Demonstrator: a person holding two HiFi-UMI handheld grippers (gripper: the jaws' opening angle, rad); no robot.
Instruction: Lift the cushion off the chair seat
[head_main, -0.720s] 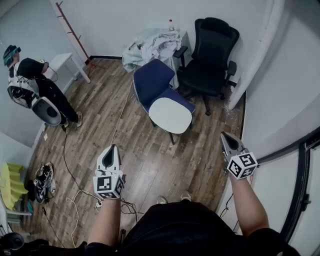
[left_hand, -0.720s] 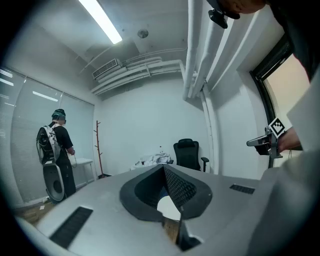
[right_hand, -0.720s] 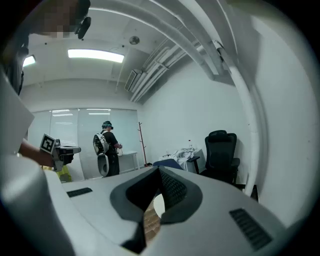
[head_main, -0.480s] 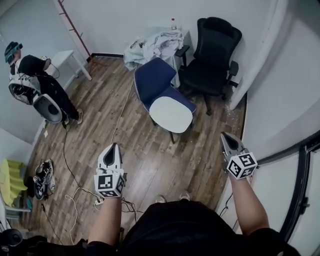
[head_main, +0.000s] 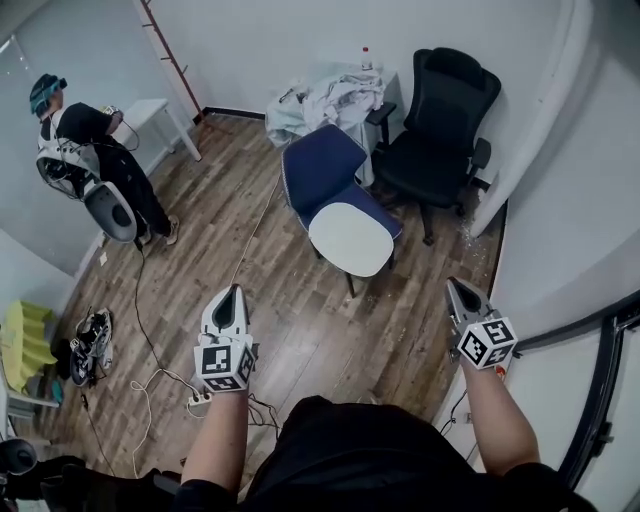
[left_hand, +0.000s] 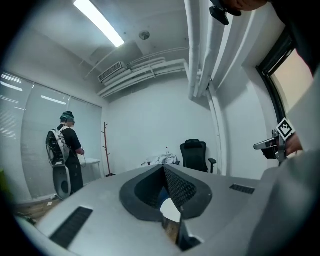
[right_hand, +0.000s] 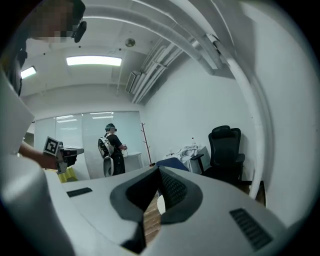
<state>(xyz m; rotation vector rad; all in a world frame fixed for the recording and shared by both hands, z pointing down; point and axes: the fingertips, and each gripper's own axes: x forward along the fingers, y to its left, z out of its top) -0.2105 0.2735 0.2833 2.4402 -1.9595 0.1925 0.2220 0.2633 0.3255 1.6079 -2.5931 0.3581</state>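
Cushion (head_main: 351, 239), white, rests on the seat of the blue chair (head_main: 320, 168); we hold left tongs (head_main: 231, 292) and right tongs (head_main: 453, 284) closed and empty, both well short of that chair.

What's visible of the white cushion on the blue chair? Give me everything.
The cushion is a plain white pad with rounded corners and a smooth-looking, unpatterned surface. It lies flat on the seat of the blue chair and covers most of it, leaving a strip of blue along its far and right edges. Only the chair touches it. The left gripper and right gripper are both well short of it, over the wood floor.
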